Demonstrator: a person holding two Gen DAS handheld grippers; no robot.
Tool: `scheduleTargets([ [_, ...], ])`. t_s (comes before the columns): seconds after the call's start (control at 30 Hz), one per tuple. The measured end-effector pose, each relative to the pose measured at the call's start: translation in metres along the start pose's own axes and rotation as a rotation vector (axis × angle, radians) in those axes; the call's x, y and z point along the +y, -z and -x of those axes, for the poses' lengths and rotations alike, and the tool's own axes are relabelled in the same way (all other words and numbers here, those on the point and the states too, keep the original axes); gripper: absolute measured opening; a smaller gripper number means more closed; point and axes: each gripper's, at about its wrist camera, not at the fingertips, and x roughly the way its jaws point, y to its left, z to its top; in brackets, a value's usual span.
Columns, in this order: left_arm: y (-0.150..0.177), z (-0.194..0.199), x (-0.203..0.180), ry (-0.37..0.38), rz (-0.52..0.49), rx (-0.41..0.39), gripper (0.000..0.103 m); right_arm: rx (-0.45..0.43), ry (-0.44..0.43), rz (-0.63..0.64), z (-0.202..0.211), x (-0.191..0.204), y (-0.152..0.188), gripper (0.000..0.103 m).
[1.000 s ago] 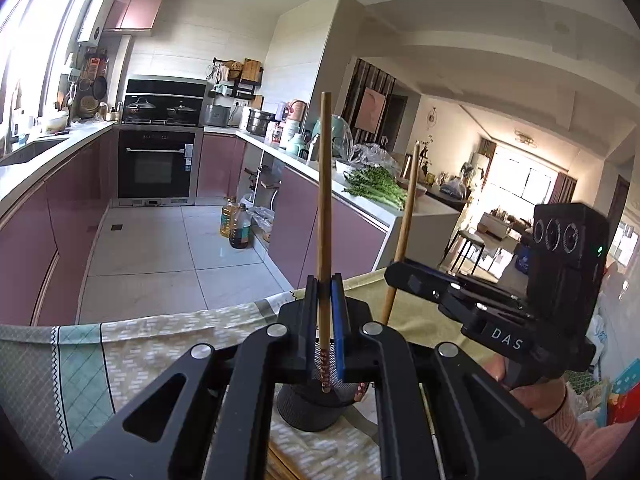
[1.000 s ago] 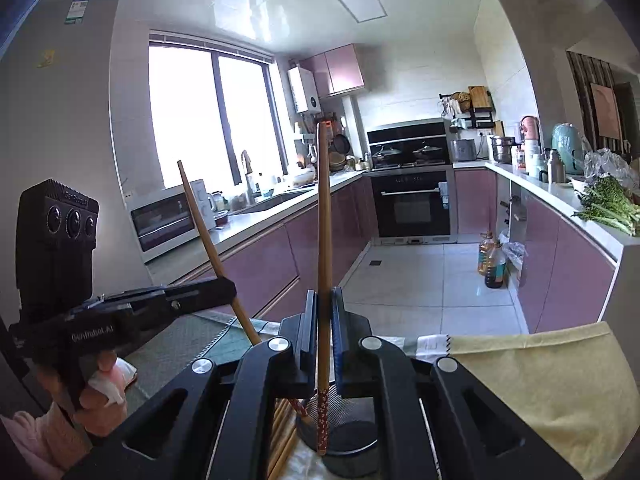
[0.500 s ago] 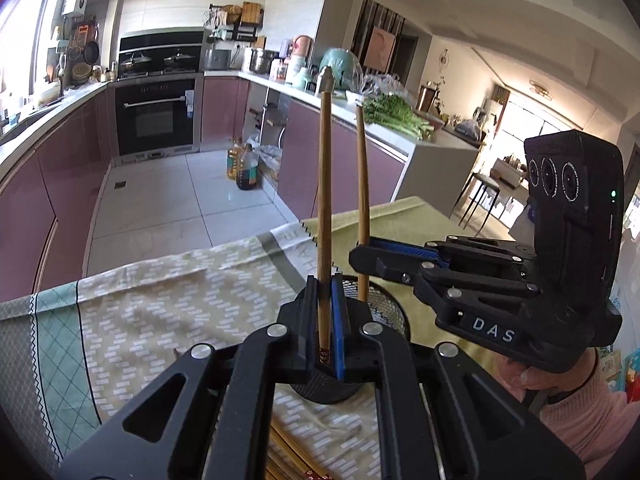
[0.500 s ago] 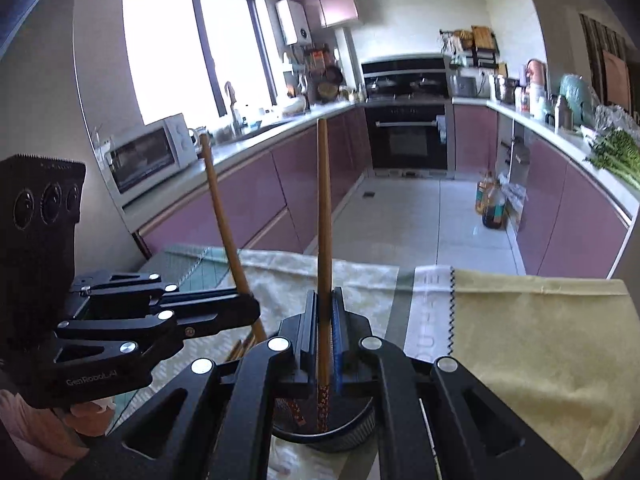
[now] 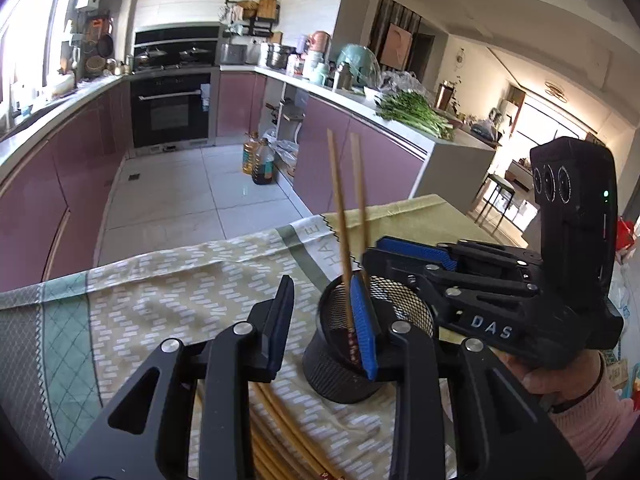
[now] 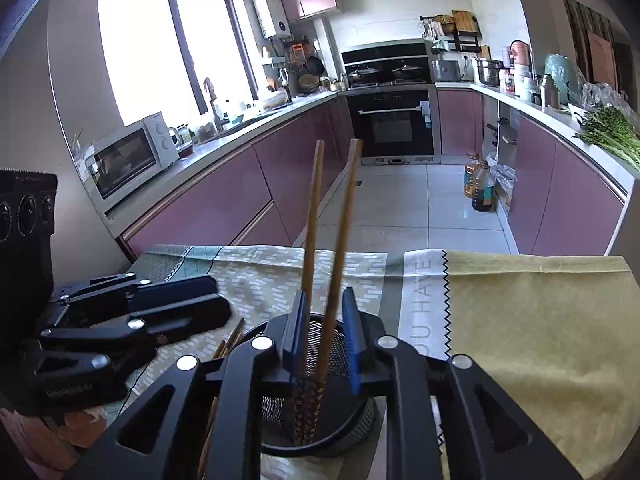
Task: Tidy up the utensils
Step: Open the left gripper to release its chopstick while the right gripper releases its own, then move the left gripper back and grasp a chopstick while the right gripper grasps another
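A black mesh cup (image 5: 340,364) stands on the patterned cloth; it also shows in the right wrist view (image 6: 344,420). Two wooden chopsticks (image 5: 340,224) stand loose in it, leaning slightly; they show in the right wrist view too (image 6: 312,240). My left gripper (image 5: 324,320) is open, its right finger at the cup's rim. My right gripper (image 6: 324,336) is open just above the cup with the chopsticks between its fingers, touching neither clearly. Each gripper shows in the other's view: the right one (image 5: 404,256), the left one (image 6: 176,304).
Several more chopsticks (image 5: 280,432) lie on the cloth in front of the cup, also seen in the right wrist view (image 6: 228,340). A yellow cloth (image 6: 540,328) covers the table's right part. The table's far edge drops to the kitchen floor (image 5: 192,200).
Both grippers have opened and let go of their chopsticks, which now stand in the mesh cup. Both grippers have dropped lower toward the cup.
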Motion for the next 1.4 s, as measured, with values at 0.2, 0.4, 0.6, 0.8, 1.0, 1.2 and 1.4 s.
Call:
scheduleTargets([
  [0.2, 0.022, 0.048, 0.02, -0.098, -0.001, -0.076, 0.039, -0.078, -0.082, 0.066, 0.043, 0.022, 0.015, 0.034],
  [0.4, 0.059, 0.069, 0.042, -0.168, 0.016, -0.03, 0.04, -0.019, -0.171, 0.15, 0.05, 0.057, 0.048, 0.036],
  [0.6, 0.098, 0.06, 0.057, -0.181, 0.057, 0.064, 0.04, 0.118, -0.178, 0.117, 0.017, 0.063, 0.083, 0.036],
  [0.8, 0.128, 0.045, 0.064, -0.179, 0.076, 0.137, 0.04, 0.202, -0.167, 0.086, -0.004, 0.068, 0.099, 0.036],
  [1.0, 0.139, 0.029, 0.06, -0.183, 0.08, 0.184, 0.04, 0.235, -0.117, 0.089, -0.017, 0.074, 0.104, 0.035],
  [1.2, 0.141, 0.018, 0.061, -0.187, 0.094, 0.217, 0.038, 0.258, -0.093, 0.093, -0.025, 0.074, 0.107, 0.031],
  [1.4, 0.14, 0.013, 0.061, -0.185, 0.088, 0.222, 0.038, 0.27, -0.075, 0.095, -0.028, 0.072, 0.108, 0.028],
])
